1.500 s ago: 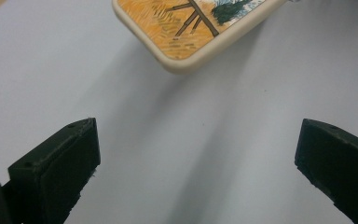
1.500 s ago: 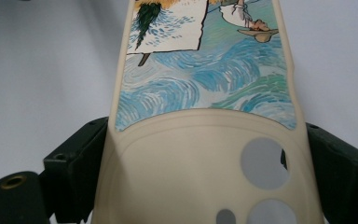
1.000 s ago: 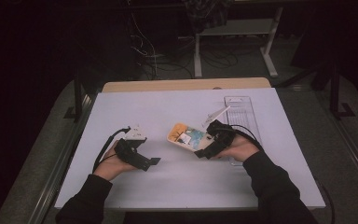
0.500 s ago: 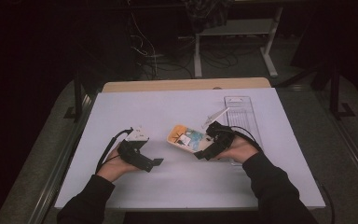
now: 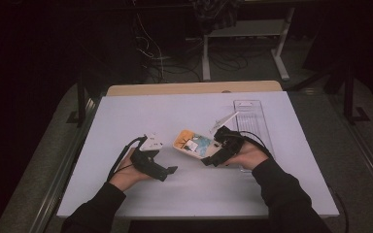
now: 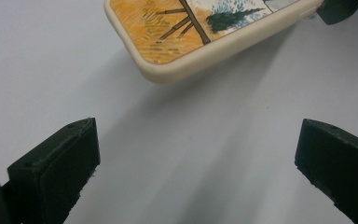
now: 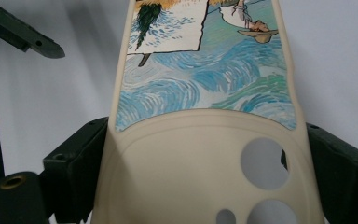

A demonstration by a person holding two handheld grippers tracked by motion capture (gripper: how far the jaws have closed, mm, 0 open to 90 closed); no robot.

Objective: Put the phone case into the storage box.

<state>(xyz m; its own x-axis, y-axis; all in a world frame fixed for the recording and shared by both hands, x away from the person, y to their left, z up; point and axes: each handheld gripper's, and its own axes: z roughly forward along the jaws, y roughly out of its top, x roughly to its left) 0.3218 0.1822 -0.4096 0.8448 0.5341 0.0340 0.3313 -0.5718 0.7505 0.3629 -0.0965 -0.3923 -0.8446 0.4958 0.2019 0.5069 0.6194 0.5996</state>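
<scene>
Left gripper sits low on the white table, held in the person's left hand, jaws spread wide apart with nothing between them; in the left gripper view both black jaws frame bare table, and the phone case hangs ahead of them, apart from both jaws, lifted off the surface with a shadow under it. A small white object lies just beside the left gripper's rear, can't tell what it is. Centre of the table: the phone case, cream rim with a painted blue-and-orange back, tilted, held at its right end. Right gripper, in the right hand, is clamped on the case; in the right gripper view the jaws press both long edges of the case near the camera cut-outs. Farther right, a clear plastic tray lies flat near the table's right edge.
</scene>
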